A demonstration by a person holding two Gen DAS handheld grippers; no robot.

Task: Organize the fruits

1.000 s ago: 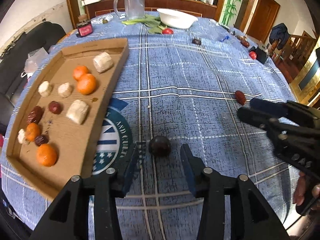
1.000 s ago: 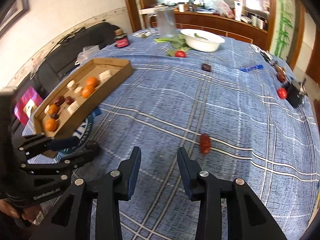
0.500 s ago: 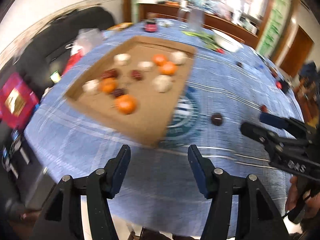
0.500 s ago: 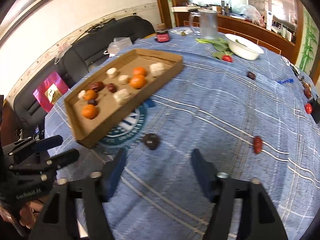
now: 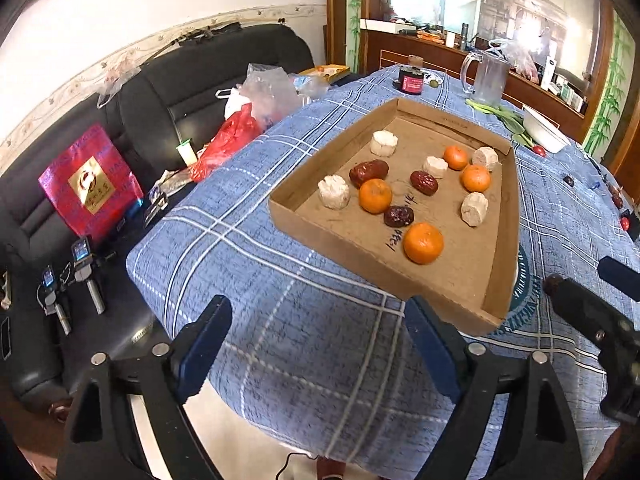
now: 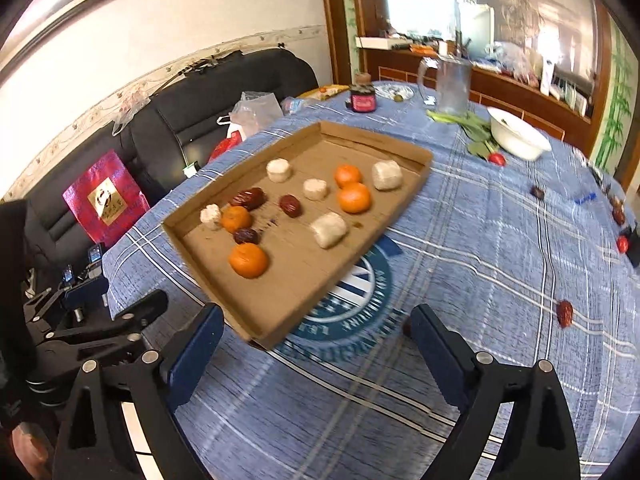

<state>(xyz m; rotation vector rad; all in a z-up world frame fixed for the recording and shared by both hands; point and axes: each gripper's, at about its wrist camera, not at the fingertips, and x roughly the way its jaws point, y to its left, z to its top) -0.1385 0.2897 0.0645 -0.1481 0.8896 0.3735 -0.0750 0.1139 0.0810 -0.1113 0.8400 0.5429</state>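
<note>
Blue plaid tablecloth (image 5: 304,280), fruit-filled cardboard tray (image 5: 496,280), both claws agape.

The cloth (image 6: 480,240) was blue with white plaid lines and a teal-and-white round emblem (image 6: 352,300). The tray (image 5: 472,272) was brown, holding orange tangerines (image 5: 423,243), dark red dates (image 5: 423,182) and off-white chunks (image 5: 334,192). Far right sat a white bowl (image 6: 518,138).

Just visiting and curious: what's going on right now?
Both hand-held grippers, left and right, open, empty. Cardboard tray holds oranges, dates. Loose date on cloth.
</note>
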